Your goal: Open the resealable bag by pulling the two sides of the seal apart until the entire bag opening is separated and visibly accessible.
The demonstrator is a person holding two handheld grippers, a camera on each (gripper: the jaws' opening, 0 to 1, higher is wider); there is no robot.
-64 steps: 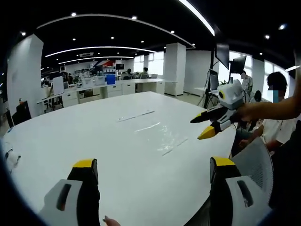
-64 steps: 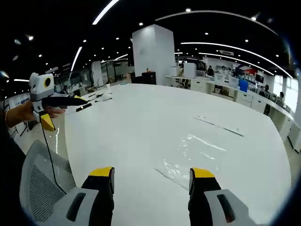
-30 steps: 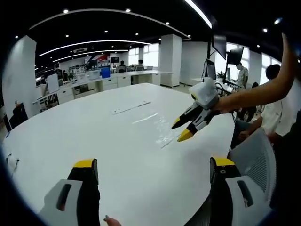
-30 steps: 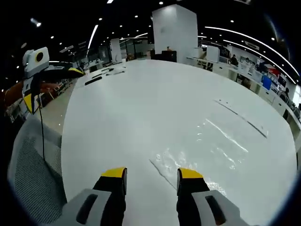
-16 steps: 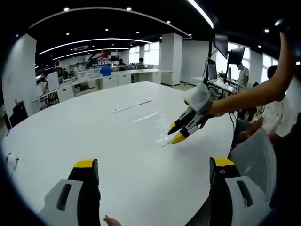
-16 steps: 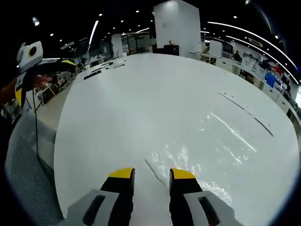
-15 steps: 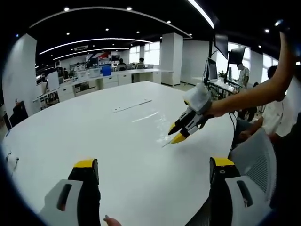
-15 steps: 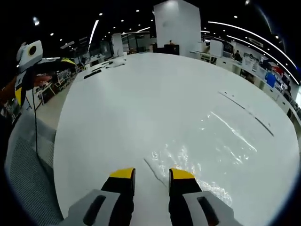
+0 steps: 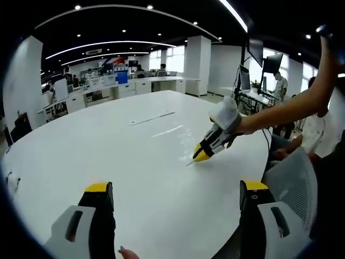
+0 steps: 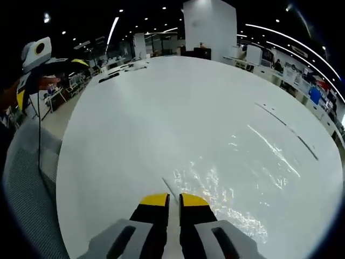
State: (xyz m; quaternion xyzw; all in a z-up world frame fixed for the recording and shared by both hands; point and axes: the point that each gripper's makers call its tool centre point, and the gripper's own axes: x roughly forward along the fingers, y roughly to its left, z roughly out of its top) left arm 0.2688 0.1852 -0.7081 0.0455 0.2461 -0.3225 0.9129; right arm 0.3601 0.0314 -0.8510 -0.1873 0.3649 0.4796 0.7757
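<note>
I have the right tongs (image 10: 173, 198) nearly closed at the near edge of the resealable bag (image 10: 245, 178), which lies flat on the white counter (image 10: 161, 108), clear and hard to read against it. A thin strip of the bag's edge (image 10: 168, 188) runs into the narrow gap between the jaws; I cannot tell whether they truly pinch it yet. In the left gripper view the right tongs (image 9: 200, 154) sit tip-down on the counter at that same edge. My left tongs (image 9: 175, 194) hang wide open and empty, well back from the bag. I judge this the first pinch: I should close on one lip only, lift gently, then bring the left tongs in for the opposite lip before pulling.
</note>
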